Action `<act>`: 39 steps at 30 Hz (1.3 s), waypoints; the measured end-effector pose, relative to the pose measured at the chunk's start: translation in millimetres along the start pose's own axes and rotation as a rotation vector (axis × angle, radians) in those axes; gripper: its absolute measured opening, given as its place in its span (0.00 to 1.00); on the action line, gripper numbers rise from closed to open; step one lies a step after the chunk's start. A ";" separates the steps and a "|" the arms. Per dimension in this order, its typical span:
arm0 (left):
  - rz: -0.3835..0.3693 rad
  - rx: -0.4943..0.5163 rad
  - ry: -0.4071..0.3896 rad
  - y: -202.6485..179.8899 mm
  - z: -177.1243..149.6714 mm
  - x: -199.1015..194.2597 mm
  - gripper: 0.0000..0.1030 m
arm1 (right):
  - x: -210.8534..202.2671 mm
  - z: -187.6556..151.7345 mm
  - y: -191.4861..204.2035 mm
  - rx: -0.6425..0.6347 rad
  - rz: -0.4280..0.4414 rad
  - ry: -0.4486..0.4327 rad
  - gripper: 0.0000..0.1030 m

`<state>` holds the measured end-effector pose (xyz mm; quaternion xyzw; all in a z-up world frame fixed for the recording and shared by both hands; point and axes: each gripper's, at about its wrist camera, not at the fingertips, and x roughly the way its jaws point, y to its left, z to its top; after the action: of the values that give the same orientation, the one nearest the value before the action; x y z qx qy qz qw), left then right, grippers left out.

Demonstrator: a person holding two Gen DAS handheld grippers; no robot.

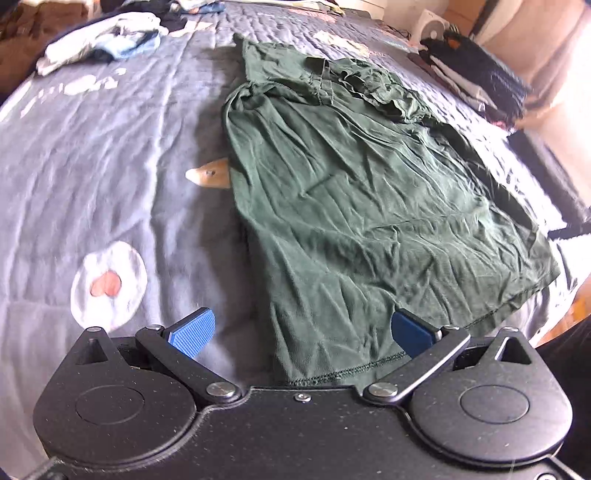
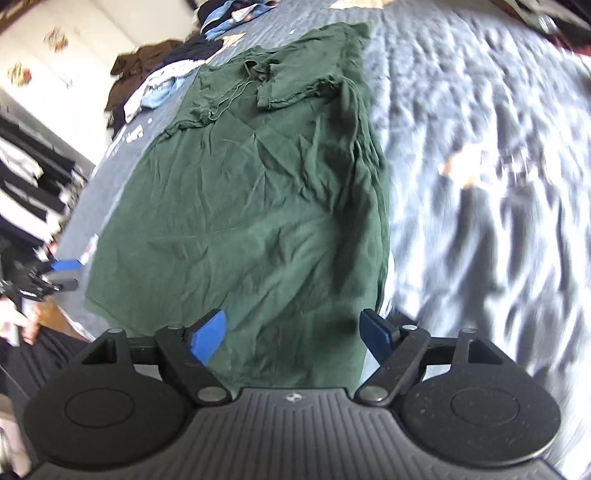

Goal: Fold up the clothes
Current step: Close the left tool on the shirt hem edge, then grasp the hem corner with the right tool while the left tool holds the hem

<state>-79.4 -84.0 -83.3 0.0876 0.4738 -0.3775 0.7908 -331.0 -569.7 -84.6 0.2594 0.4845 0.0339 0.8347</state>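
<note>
A dark green T-shirt (image 1: 362,206) lies flat and wrinkled on a grey-blue quilt (image 1: 92,155), with its long sides folded inward. My left gripper (image 1: 301,332) is open just above the near hem, one blue pad over the quilt and the other over the fabric, holding nothing. In the right wrist view the same T-shirt (image 2: 251,206) runs away from me, with a sleeve (image 2: 295,88) folded onto the chest. My right gripper (image 2: 293,338) is open over the shirt's near end and empty. The left gripper (image 2: 62,275) shows at the shirt's left corner.
A loose clothes pile (image 1: 103,40) lies at the far left of the bed. A stack of folded dark clothes (image 1: 476,81) and a white fan (image 1: 430,26) are at the far right. The bed edge and wooden floor (image 1: 576,310) are to the right. A hand (image 2: 22,325) shows at the left.
</note>
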 end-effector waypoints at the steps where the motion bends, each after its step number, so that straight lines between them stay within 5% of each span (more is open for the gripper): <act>1: -0.009 -0.012 -0.011 3.1 -2.8 0.5 1.00 | 1.2 -2.6 -0.6 0.003 -0.006 0.001 0.84; 6: -0.063 0.005 0.015 0.1 -4.9 9.9 0.95 | 9.7 -14.3 -1.8 0.004 -0.048 0.022 0.87; 8: -0.045 0.042 0.049 -6.2 -7.5 17.2 0.76 | 14.0 -18.2 -3.1 0.013 -0.062 0.032 0.87; 9: -0.029 0.061 0.074 -9.8 -8.1 21.5 0.51 | 16.9 -19.6 -4.4 0.022 -0.068 0.039 0.87; 10: -0.018 0.072 0.086 -12.6 -8.8 23.4 0.41 | 18.1 -20.1 -4.3 0.026 -0.071 0.041 0.87; 13: -0.052 0.063 0.094 -12.7 -8.7 22.7 0.24 | 20.6 -20.7 -3.1 0.030 -0.078 0.048 0.87; 19: -0.072 -0.008 0.112 -1.9 -9.1 23.2 0.26 | 23.8 -20.9 -5.0 0.020 -0.113 0.085 0.87; 26: -0.066 0.024 0.131 -9.4 -9.1 30.0 0.38 | 29.2 -21.5 -8.5 0.024 -0.129 0.138 0.87; 32: -0.081 0.048 0.114 -13.0 -11.9 29.9 0.32 | 35.8 -21.5 -4.3 0.035 -0.143 0.136 0.87; 35: -0.094 0.045 0.103 -12.4 -11.2 27.2 0.26 | 33.6 -20.6 1.7 0.005 -0.152 0.131 0.74; 39: -0.140 0.015 0.072 -9.2 -9.2 19.4 0.22 | 21.9 -19.7 5.6 -0.008 -0.151 0.090 0.21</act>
<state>-86.7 -95.8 -102.0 0.0736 0.5039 -0.4319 0.7444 -334.5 -550.2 -107.2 0.2168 0.5397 -0.0155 0.8133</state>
